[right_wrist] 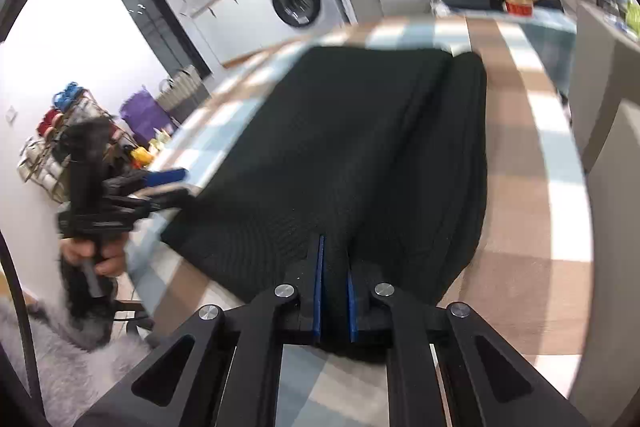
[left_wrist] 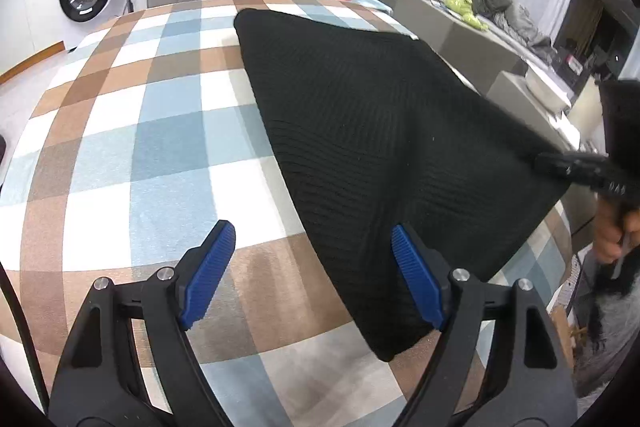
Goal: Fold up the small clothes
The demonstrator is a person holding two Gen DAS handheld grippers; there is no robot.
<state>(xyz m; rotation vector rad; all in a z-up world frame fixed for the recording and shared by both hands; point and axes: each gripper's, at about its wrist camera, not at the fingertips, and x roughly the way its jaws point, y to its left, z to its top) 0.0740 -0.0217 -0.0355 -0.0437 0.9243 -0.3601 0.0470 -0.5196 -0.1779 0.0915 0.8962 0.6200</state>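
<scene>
Left wrist view: the left gripper (left_wrist: 312, 267) stands wide apart and empty above the checked blue, brown and white tablecloth (left_wrist: 140, 147); the black ribbed knit garment (left_wrist: 380, 147) lies flat on it, its near corner under the right blue pad. Right wrist view: the right gripper (right_wrist: 334, 291) is pinched narrow on the garment's near edge.

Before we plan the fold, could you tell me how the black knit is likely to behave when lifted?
The black knit looks soft and ribbed, so probably floppy, draping from the right gripper. It should drag rather than slide on the checked cloth.
</scene>
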